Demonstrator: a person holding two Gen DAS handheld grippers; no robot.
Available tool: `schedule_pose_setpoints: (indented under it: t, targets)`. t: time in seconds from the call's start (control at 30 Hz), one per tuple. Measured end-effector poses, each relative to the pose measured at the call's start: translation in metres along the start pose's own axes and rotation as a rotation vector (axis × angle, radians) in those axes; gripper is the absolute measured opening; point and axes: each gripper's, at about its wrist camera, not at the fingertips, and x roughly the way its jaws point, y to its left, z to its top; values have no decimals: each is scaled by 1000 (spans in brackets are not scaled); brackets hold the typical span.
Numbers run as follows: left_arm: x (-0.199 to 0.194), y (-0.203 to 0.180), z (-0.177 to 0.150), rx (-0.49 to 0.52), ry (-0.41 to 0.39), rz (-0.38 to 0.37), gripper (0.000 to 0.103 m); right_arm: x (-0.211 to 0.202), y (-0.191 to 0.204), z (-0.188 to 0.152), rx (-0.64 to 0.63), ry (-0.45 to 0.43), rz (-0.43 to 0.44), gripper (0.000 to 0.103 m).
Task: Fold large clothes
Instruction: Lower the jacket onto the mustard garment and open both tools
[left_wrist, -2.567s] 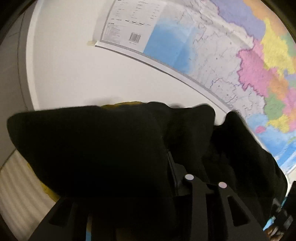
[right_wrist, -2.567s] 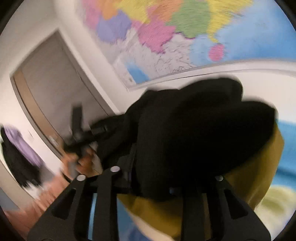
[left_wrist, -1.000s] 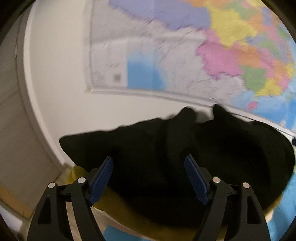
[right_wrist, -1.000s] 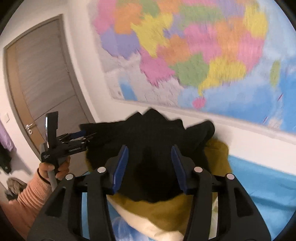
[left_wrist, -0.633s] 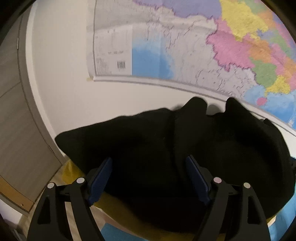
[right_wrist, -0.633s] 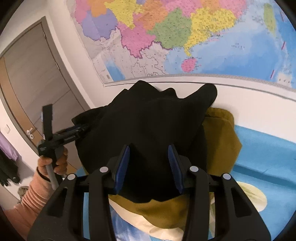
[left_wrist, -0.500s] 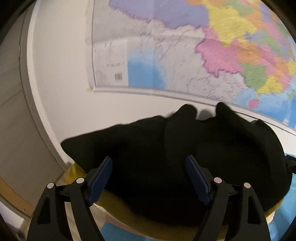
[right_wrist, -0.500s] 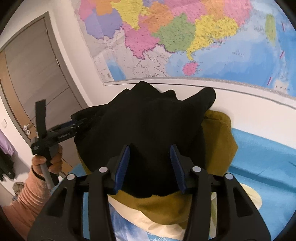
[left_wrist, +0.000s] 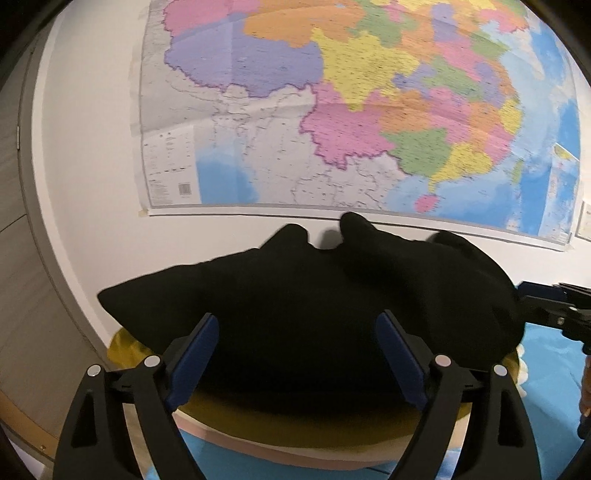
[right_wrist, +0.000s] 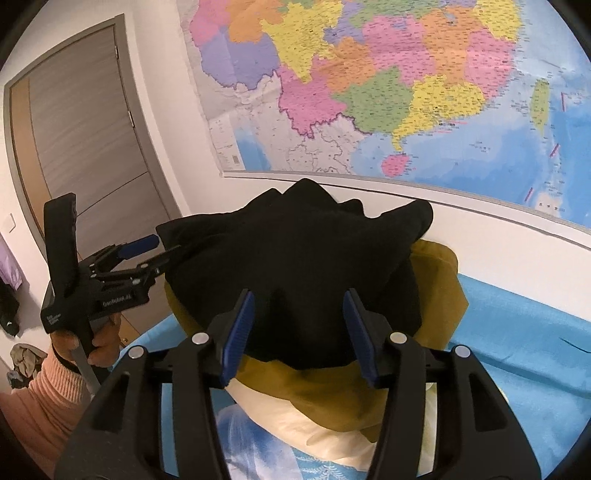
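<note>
Now, left gripper (left_wrist: 297, 354): its jaws are spread wide and opening further; the blue pads (left_wrist: 192, 360) stand on both sides of the black garment (left_wrist: 314, 306) and do not press it.
Right gripper (right_wrist: 299, 332): its jaws are about half spread and opening; the near edge of the black garment lies between the pads, but they do not pinch it.
Black garment: it lies in a bunched heap on top of a mustard cloth (right_wrist: 439, 291), which lies on a cream cloth (right_wrist: 295, 417).
Pile: it rests on the blue bed cover (right_wrist: 524, 332), close against the white wall (left_wrist: 92, 155) under the map (left_wrist: 369, 110).
Left hand (right_wrist: 99, 343): seen from the right wrist, it holds the left gripper's handle at the left edge of the pile, in a peach sleeve (right_wrist: 40, 402).
Edges: the garment's far points reach up to the lower border of the map.
Free room: blue cover is open to the right of the pile; a grey door (right_wrist: 88, 136) is on the left.
</note>
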Motion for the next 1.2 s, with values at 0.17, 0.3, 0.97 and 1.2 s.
schedule_pose_setpoints:
  t: [0.17, 0.3, 0.97, 1.2]
  targets:
    - [9, -8, -9, 1, 35, -20, 86, 9, 5, -5, -29, 24, 0, 55]
    - [25, -10, -19, -19, 96, -17, 87, 16, 4, -13, -16, 45, -4, 55]
    - [-57, -37, -62, -142, 41, 40, 96, -41, 47, -69, -66, -29, -37, 98]
    - [-81, -52, -76, -137, 47, 76, 96, -54, 58, -82, -89, -29, -45, 98]
